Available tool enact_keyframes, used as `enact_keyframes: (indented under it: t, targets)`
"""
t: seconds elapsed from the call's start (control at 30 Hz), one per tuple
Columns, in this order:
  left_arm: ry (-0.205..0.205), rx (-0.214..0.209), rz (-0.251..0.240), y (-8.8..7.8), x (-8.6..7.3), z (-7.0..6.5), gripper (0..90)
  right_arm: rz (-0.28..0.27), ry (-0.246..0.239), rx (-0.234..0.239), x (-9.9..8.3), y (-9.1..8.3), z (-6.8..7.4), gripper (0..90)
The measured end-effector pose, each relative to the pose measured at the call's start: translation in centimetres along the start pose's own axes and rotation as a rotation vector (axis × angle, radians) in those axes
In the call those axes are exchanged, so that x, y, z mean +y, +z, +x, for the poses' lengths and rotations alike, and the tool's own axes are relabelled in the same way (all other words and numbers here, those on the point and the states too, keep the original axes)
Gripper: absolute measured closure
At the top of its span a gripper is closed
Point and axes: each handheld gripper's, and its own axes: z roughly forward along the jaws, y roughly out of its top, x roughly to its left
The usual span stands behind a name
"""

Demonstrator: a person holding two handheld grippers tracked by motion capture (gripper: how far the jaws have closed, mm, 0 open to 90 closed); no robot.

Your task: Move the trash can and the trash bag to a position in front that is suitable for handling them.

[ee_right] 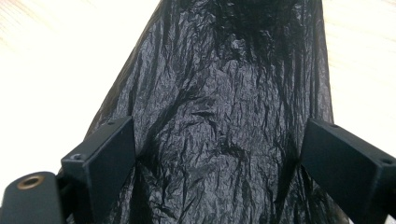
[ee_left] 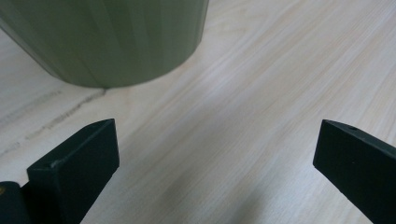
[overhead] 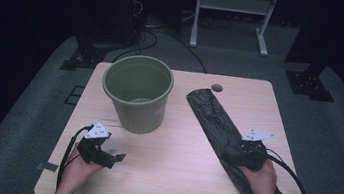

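Observation:
An empty olive-green bin (overhead: 136, 93) stands upright on the wooden table (overhead: 175, 168), left of middle. A folded black plastic bag (overhead: 219, 128) lies flat as a long strip from the table's middle back toward its front right corner. My right gripper (overhead: 236, 152) rests low over the bag, open, its jaws straddling the crinkled bag (ee_right: 219, 116). My left gripper (overhead: 116, 159) sits near the front left, open and empty, pointing right; the bin's base (ee_left: 107, 42) shows just beyond its jaws.
A round grommet hole (overhead: 217, 88) sits at the table's back edge. Behind the table are a white metal frame (overhead: 231, 14), cables and black stand feet (overhead: 307, 84) on grey carpet. Bare wood lies between the two grippers.

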Motion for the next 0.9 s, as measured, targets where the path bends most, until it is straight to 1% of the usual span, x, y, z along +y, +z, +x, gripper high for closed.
enact_keyframes:
  t: [0.1, 0.13, 0.17, 0.3, 0.37, 0.43, 0.47, 0.63, 0.73, 0.8, 0.87, 0.9]
  targets:
    - [0.006, -0.003, 0.001, -0.4, 0.7, 0.0, 0.0, 0.0, 0.0, 0.0, 0.0, 0.0, 0.0, 9.1]
    - [0.006, -0.003, 0.001, -0.4, 0.7, 0.0, 0.0, 0.0, 0.0, 0.0, 0.0, 0.0, 0.0, 9.1]
    - [0.007, 0.002, -0.004, -0.7, 1.2, 0.1, 0.0, 0.0, 0.0, 0.0, 0.0, 0.0, 0.0, 9.1]
    - [0.012, -0.008, -0.014, -1.5, 2.2, 0.1, 0.0, 0.0, 0.0, 0.0, 0.0, 0.0, 0.0, 9.1]
    - [0.006, -0.015, -0.009, -1.8, 2.6, 0.0, 0.0, 0.0, 0.0, 0.0, 0.0, 0.0, 0.0, 9.1]
    - [0.011, -0.006, 0.005, -2.2, 3.2, 0.1, 0.0, 0.0, 0.0, 0.0, 0.0, 0.0, 0.0, 9.1]
    - [0.008, -0.008, 0.007, -2.3, 3.4, 0.1, 0.0, 0.0, 0.001, 0.0, 0.0, 0.0, 0.0, 9.1]
    - [0.001, -0.016, -0.013, -3.2, 4.5, 0.6, 0.0, 0.0, 0.001, 0.0, 0.0, 0.0, 0.0, 9.2]
    - [0.002, -0.015, -0.011, -3.5, 5.0, 0.7, 0.0, 0.0, 0.001, 0.0, 0.0, 0.0, 0.0, 9.2]
    - [0.0, -0.027, -0.021, -3.9, 5.6, 0.8, 0.0, -0.001, 0.001, -0.001, 0.0, 0.0, 0.0, 9.2]
    - [-0.001, -0.027, -0.018, -4.0, 5.7, 0.8, 0.0, 0.0, 0.001, 0.0, 0.0, 0.0, 0.0, 9.2]
    - [-0.001, -0.025, -0.017, -4.3, 6.0, 1.0, 0.0, 0.0, 0.001, -0.001, 0.0, 0.0, 0.0, 9.2]
